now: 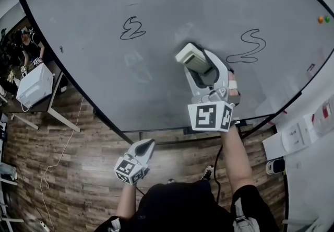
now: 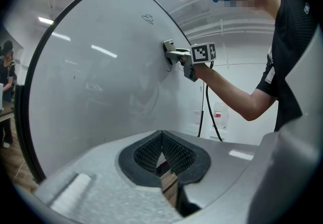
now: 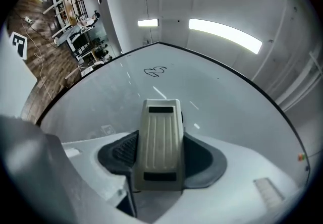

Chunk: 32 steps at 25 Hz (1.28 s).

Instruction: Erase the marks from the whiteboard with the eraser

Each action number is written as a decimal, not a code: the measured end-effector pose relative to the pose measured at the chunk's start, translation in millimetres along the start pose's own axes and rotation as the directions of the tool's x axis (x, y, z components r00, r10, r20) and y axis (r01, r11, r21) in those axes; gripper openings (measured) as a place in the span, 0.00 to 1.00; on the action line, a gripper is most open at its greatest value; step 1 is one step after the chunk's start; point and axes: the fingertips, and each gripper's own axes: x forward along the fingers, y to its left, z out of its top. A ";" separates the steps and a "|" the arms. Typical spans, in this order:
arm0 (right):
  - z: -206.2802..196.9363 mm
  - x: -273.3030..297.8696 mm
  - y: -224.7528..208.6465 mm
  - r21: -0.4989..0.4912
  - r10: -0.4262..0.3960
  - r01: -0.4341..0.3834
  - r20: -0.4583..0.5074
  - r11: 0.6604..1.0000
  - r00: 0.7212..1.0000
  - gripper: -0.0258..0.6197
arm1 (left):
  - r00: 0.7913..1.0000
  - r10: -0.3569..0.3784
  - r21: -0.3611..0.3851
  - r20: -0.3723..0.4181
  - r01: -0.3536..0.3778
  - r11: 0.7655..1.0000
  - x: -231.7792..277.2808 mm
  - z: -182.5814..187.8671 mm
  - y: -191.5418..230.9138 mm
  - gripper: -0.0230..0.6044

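A large whiteboard carries two black squiggles: one at upper left, one at right. My right gripper is shut on a cream ribbed eraser, held at the board between the two marks. In the right gripper view the eraser sits between the jaws, with the left squiggle ahead. My left gripper hangs low below the board's bottom edge, jaws closed on nothing; its pads meet. The left gripper view shows the right gripper against the board.
A white desk with a box stands at left on the wood floor, and a person stands beyond it. Two magnets sit at the board's right. A wall socket panel and cable lie at lower right.
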 end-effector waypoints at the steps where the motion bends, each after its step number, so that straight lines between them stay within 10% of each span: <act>1: 0.5 0.7 8.6 -0.008 0.009 -0.009 0.000 1.000 1.000 0.43 | 1.000 -0.002 0.001 0.002 0.002 1.000 -0.3 -1.3 0.2 0.05; 16: -2.9 6.2 132.6 -0.235 0.184 -0.181 -0.010 0.955 0.983 0.43 | 1.000 0.021 -0.016 -0.004 -0.021 1.000 -7.5 -7.1 7.8 0.05; 32: -78.1 -27.6 -15.2 0.183 -0.045 0.048 -0.020 0.982 0.999 0.43 | 0.999 -0.026 0.001 -0.020 0.026 1.000 9.1 -5.7 0.3 0.05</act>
